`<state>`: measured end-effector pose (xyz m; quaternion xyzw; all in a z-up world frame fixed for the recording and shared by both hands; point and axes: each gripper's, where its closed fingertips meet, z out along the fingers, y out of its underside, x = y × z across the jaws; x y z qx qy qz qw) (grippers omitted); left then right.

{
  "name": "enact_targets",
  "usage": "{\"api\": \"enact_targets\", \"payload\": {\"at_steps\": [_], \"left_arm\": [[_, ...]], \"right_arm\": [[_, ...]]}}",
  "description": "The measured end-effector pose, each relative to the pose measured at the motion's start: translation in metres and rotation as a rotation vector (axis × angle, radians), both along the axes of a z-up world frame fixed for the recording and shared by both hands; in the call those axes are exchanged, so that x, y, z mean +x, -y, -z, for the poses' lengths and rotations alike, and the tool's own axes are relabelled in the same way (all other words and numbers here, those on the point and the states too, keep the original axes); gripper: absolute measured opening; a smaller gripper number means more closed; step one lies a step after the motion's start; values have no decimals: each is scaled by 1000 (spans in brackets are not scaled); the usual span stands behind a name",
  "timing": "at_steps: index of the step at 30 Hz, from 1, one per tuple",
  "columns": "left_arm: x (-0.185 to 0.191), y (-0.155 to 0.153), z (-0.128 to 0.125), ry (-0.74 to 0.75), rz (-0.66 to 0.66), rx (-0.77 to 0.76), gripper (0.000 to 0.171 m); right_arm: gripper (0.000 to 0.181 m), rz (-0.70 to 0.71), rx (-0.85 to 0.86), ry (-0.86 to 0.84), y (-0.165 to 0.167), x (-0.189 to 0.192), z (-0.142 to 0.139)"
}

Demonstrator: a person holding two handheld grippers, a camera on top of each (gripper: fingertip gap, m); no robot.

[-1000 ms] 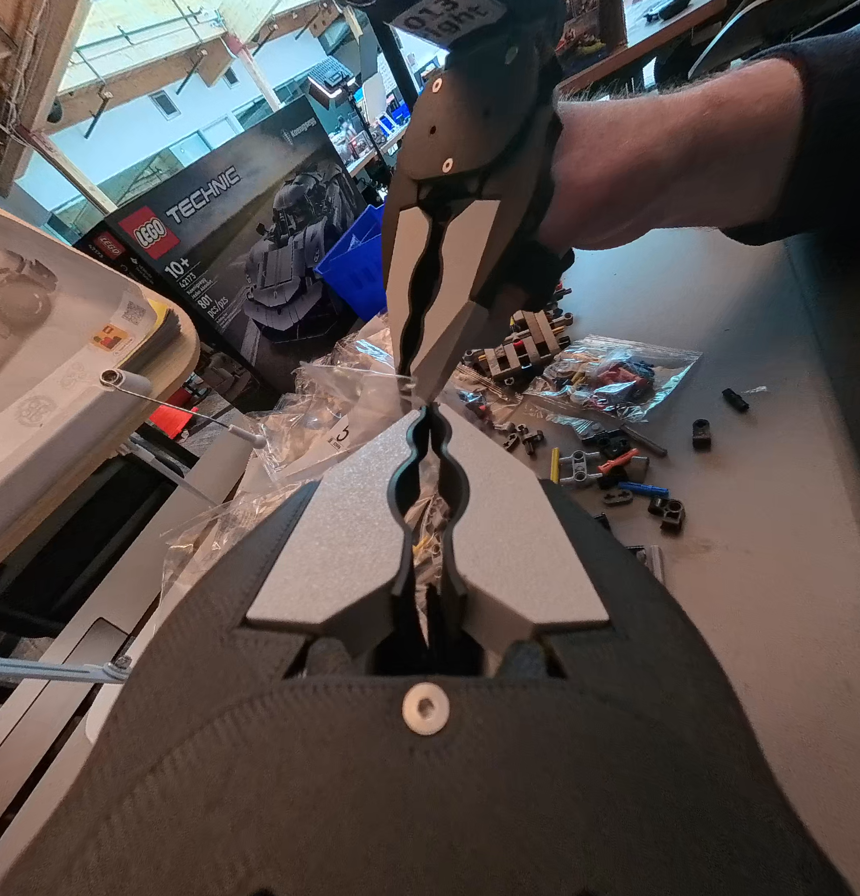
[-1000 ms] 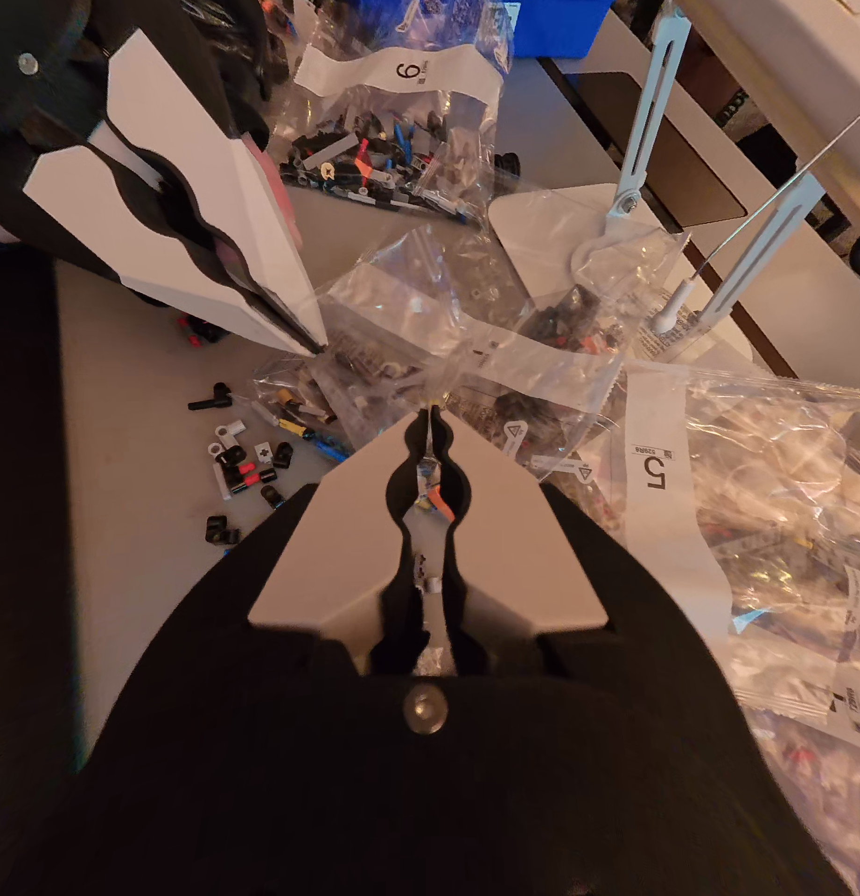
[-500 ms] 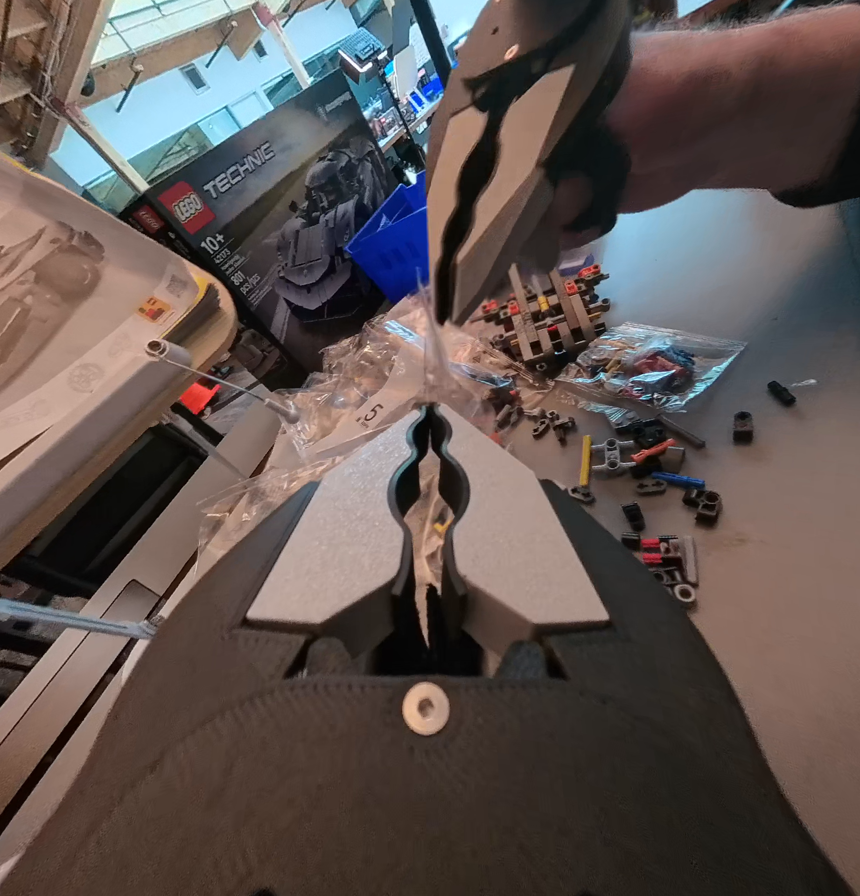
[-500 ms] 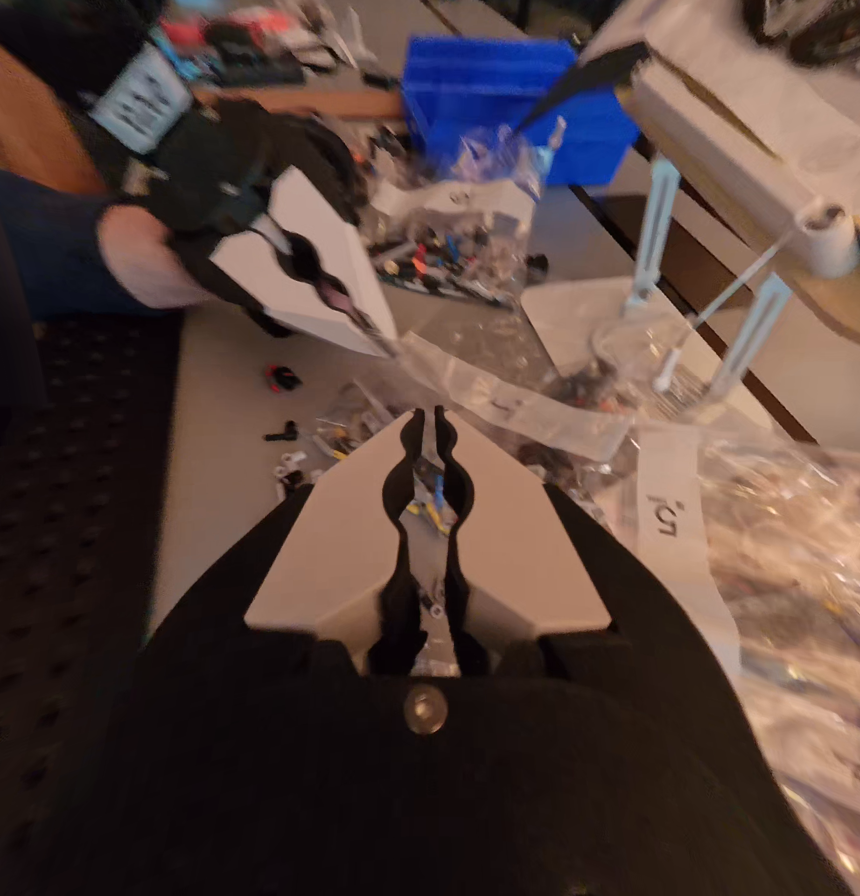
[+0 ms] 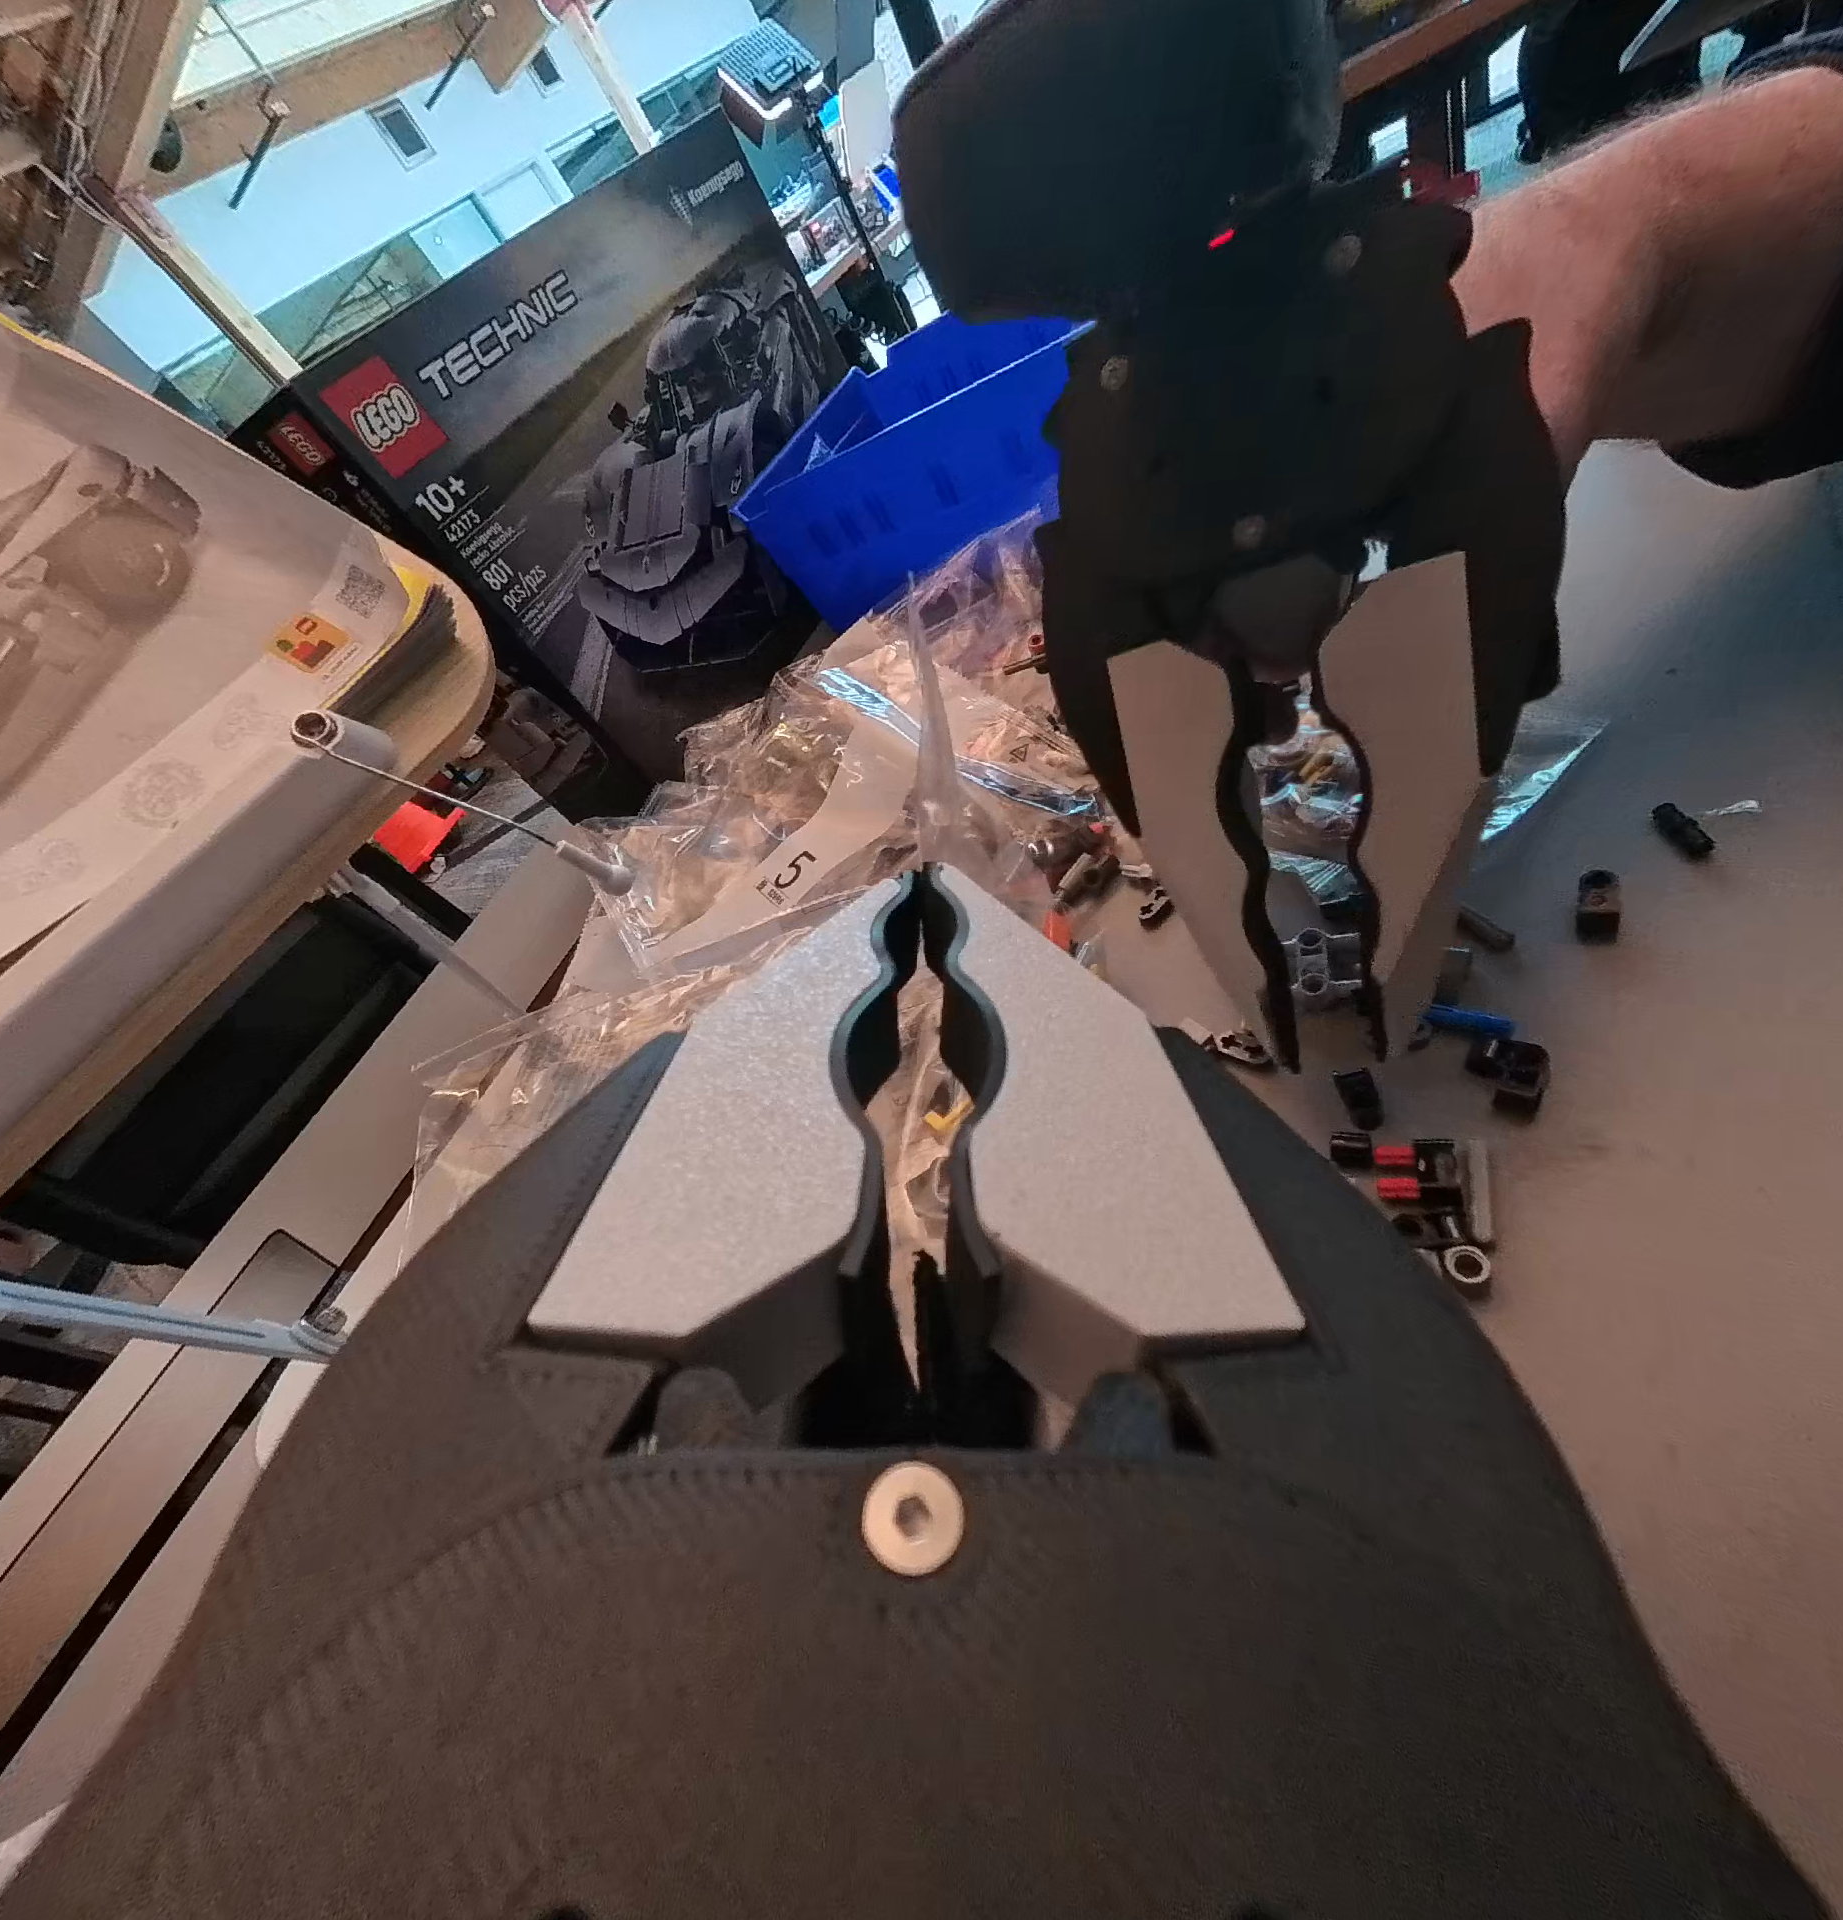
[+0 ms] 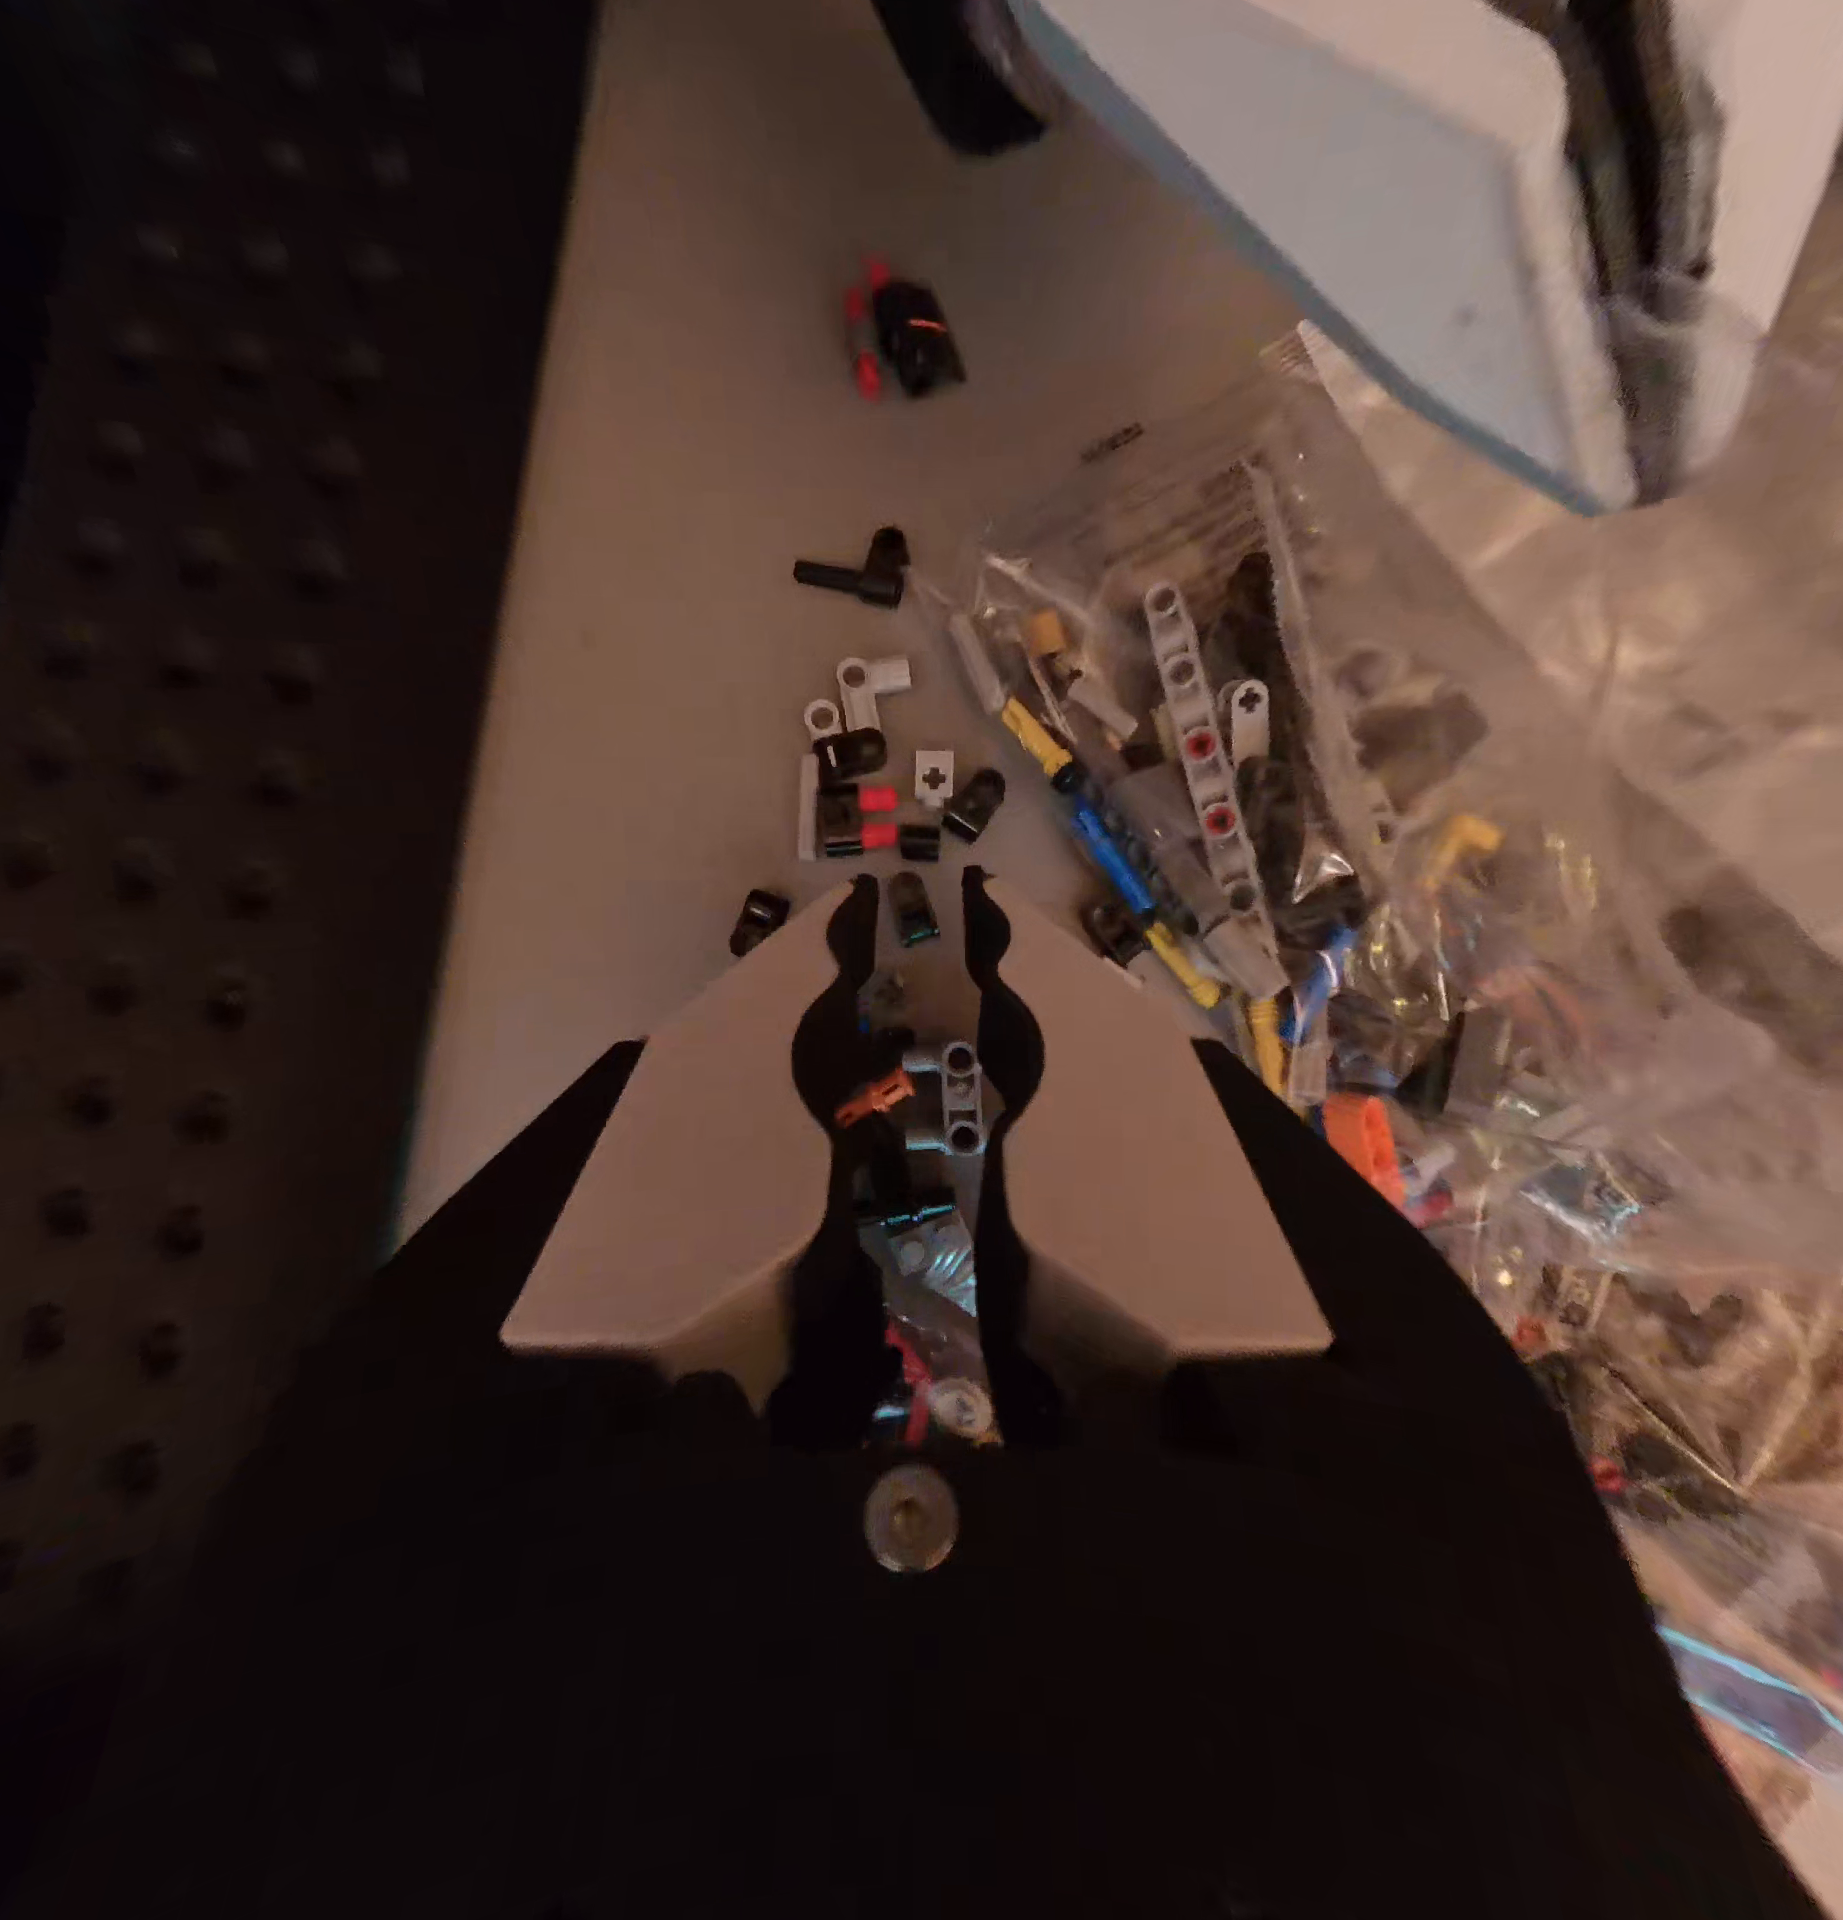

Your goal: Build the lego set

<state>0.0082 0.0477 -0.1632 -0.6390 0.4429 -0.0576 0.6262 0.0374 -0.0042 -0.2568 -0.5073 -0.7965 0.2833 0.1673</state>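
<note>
Left gripper (image 5: 925,883) jaws pinch a clear parts bag (image 5: 922,717) over the bench (image 5: 1675,1195) – right gripper (image 6: 919,883) jaws spread above loose lego pieces (image 6: 875,800). One blue bin (image 5: 927,457) behind.

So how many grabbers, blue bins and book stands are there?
Grippers: 2 (left gripper shut on the clear bag; right gripper open)
Blue bin: 1
Book stand: 1
Total: 4
</note>
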Motion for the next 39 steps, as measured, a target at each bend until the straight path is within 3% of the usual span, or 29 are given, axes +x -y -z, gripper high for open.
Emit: {"api": "enact_targets", "payload": {"at_steps": [4,8,10,15,17,24,28,32,36,39], "left_arm": [[1,0,1,-2,3,-3,0],[1,0,1,2,3,-6,0],[1,0,1,5,3,-8,0],[3,1,1,11,10,-15,0],[5,1,2,13,15,-21,0],[5,1,2,40,20,-39,0],[4,0,1,53,18,-44,0],[2,0,-1,62,11,-42,0],[0,-1,-1,66,-1,-46,0],[0,-2,-2,67,-4,-46,0]], "right_arm": [[9,2,45,69,-3,3,15],[3,6,67,63,-5,3,13],[4,27,76,-8,-10,1,-4],[3,150,36,-376,-29,-6,-83],[4,186,24,-447,-36,-7,-96],[8,329,250,-372,-68,-20,-74],[10,325,212,-390,-66,-17,-79],[0,248,87,-396,-53,-3,-85],[1,168,38,-287,-38,1,-63],[17,183,39,-130,-40,1,-29]]}}
